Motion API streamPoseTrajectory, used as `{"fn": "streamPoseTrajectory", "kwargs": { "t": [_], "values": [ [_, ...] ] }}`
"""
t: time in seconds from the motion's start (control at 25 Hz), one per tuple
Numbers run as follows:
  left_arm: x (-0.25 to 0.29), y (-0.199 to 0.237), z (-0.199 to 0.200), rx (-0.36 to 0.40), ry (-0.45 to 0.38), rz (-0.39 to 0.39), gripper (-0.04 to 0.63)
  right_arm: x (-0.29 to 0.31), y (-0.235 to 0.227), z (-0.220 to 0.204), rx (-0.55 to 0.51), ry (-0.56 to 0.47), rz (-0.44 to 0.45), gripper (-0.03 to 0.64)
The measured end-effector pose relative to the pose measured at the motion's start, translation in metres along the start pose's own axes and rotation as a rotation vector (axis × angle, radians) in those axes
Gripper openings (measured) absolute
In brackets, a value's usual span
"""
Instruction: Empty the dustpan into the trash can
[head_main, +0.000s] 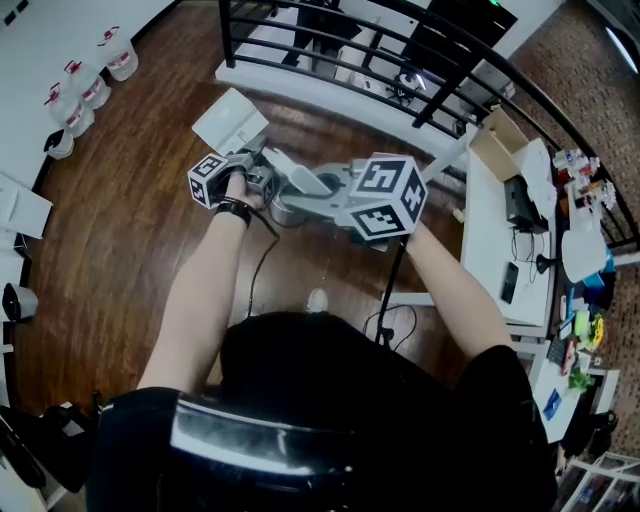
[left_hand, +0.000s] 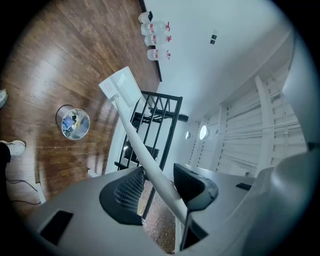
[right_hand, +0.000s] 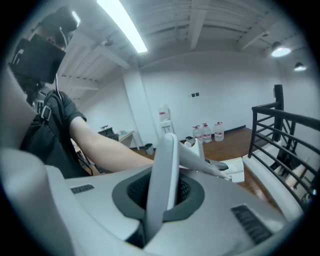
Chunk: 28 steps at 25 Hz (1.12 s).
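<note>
- Pinching the pale handle (right_hand: 167, 150) of the dustpan (head_main: 230, 122), the right gripper (right_hand: 164, 182) has its jaws pressed together on the bar, which stands up between the dark pads.
- The left gripper (left_hand: 159, 172) holds its jaws spread. The same handle runs slantwise through the gap and lies against one finger, with floor showing between it and the other pad.
- In the head view the two grippers sit close together in front of the person. The left one is nearer the pan, and the large marker cube (head_main: 385, 197) of the right one faces the camera.
- The handle leads away from both grippers to the white pan, which is up in the air at its far end, over the wooden floor (head_main: 120, 250).
- The trash can (left_hand: 73, 123) stands upright on that floor with blue and pale scraps inside. In the left gripper view it lies below and to the left of the pan, well apart from it.
- A black railing (head_main: 400, 60) runs behind the pan.
- Water jugs (left_hand: 155, 40) stand in a row by the white wall.
- A white shoe (head_main: 317, 300) shows on the floor below the grippers, and a cluttered desk (head_main: 490, 240) stands at the right.
</note>
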<state>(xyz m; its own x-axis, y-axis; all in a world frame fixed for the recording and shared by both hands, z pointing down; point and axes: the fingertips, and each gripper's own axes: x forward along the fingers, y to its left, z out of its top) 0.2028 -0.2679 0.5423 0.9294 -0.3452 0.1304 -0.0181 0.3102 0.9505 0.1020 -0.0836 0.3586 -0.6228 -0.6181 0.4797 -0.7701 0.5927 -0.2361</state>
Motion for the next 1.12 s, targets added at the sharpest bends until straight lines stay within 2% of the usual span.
{"fn": "streamPoseTrajectory", "kwargs": {
  "t": [0.52,0.68,0.8,1.12],
  "values": [
    [-0.049,-0.043,0.054,0.064,-0.143,-0.089,0.196,0.010,0.002,0.044,0.137,-0.247,0.164,0.015],
    [-0.068,-0.050,0.064,0.056,-0.186,-0.148,0.198,0.013,0.003,0.055,0.181,-0.313,0.198,0.015],
    [-0.085,-0.053,0.072,0.057,-0.222,-0.182,0.198,0.016,0.005,0.060,0.195,-0.329,0.227,0.015],
    [-0.134,-0.047,0.093,0.089,-0.289,-0.180,0.198,0.038,0.024,0.063,0.180,-0.292,0.316,0.017]
  ]
}}
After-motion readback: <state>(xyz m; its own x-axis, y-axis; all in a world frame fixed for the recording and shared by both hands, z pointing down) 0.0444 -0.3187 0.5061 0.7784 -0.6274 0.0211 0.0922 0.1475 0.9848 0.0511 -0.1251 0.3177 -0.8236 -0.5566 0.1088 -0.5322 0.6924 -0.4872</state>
